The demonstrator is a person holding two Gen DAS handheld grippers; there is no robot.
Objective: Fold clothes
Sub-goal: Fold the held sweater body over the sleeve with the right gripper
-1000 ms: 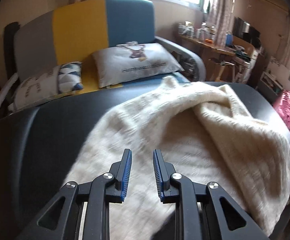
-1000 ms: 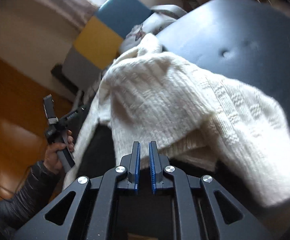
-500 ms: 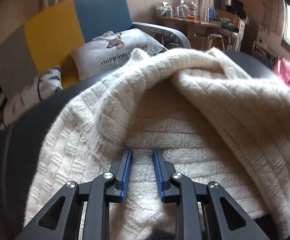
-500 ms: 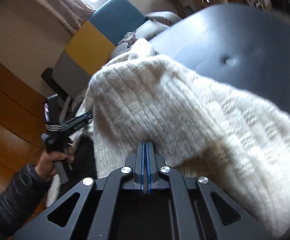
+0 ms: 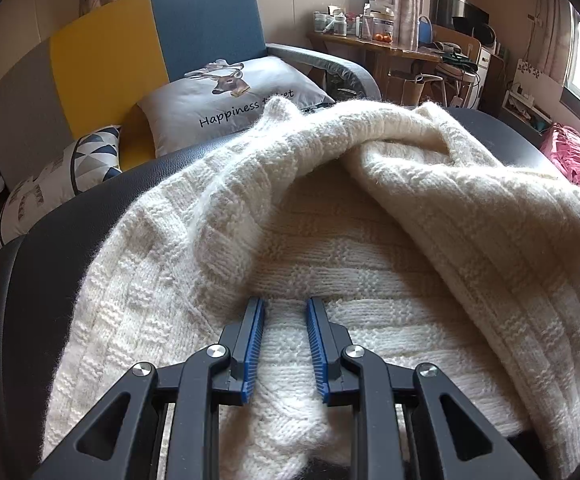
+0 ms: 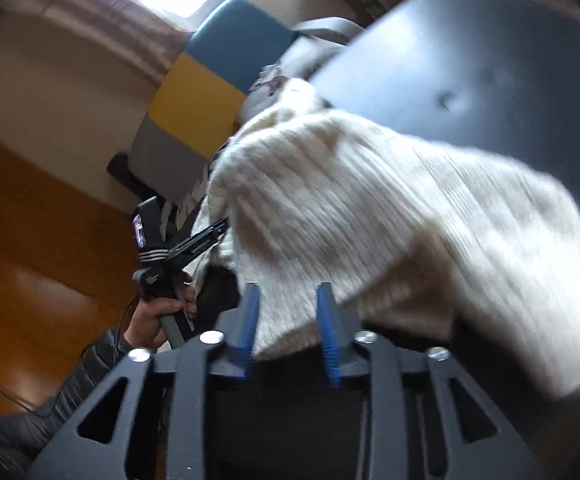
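Left gripper (image 5: 284, 344): my jaws are partly apart, straddling a ridge of the cream knit sweater (image 5: 329, 240). Knit sits between the blue pads, but I can't tell if they're pressing on it.

Right gripper (image 6: 288, 320): jaws opening, with the sweater's near edge (image 6: 369, 220) between them and the pads off it. That view is motion-blurred.

The sweater lies bunched on the dark padded surface (image 5: 50, 248). One side is folded over toward the middle, and a point of knit sticks up at the far end.

In the right view, a hand (image 6: 158, 312) in a dark puffy sleeve (image 6: 50, 408) holds the left gripper at the sweater's left edge.

Beyond the surface is a sofa (image 5: 130, 40) with grey, yellow and blue panels. It has a deer-print pillow (image 5: 226, 96) and a triangle-pattern cushion (image 5: 58, 176).

Far right there's a cluttered wooden desk (image 5: 373, 46) under the window, and something pink (image 5: 577, 160) at the frame edge.
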